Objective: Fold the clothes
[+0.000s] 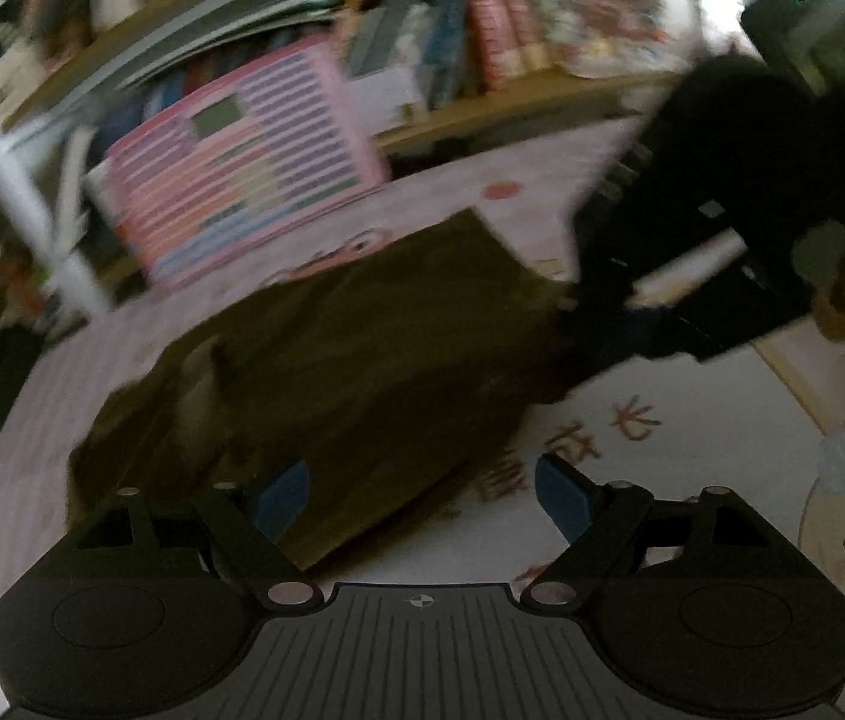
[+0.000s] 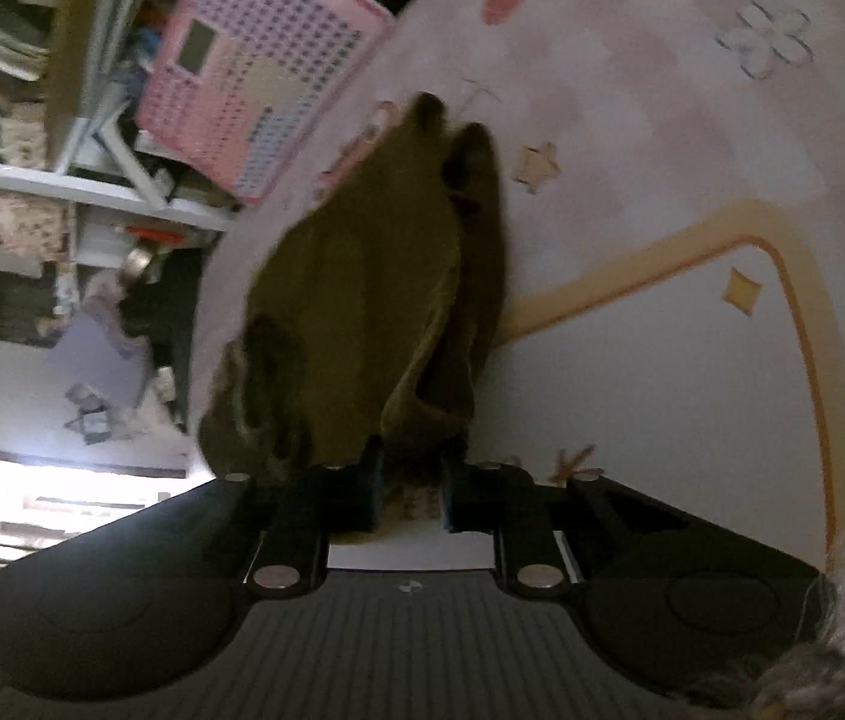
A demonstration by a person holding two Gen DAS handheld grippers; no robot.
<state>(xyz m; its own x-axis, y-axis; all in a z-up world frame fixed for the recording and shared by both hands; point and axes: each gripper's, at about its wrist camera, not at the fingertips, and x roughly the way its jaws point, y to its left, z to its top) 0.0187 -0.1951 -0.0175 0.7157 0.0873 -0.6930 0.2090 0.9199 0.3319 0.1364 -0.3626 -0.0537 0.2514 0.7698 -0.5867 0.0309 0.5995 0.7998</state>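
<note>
We hold the left gripper (image 1: 419,501) low over a pale pink play mat (image 1: 692,438), its jaws spread wide with nothing between the blue pads (image 1: 284,498); one pad sits over the near edge of the brown garment (image 1: 362,354), though we cannot tell whether it touches. In the left view the garment lies across the middle of the mat, running from about 8 o'clock up to 1 o'clock, where the right gripper (image 1: 662,276) meets its far end. To 4 o'clock of the garment the mat lies open, printed with reddish characters too blurred for us to read and a cartoon face. In the right wrist view our right gripper (image 2: 410,492) has its jaws drawn close together on a bunched end of the garment (image 2: 374,300), which stretches away toward 12 o'clock in soft, thick folds, matte and olive-brown, with a second layer (image 2: 476,252) hanging alongside at 1 o'clock. The mat (image 2: 662,390) is bare from 1 to 4 o'clock, marked by a curved orange border line, small stars and a flower outline. A pink board with a grid of small coloured cells (image 2: 254,78) leans against a crowded bookshelf (image 1: 482,36) beyond the mat's far edge, its print unreadable.
</note>
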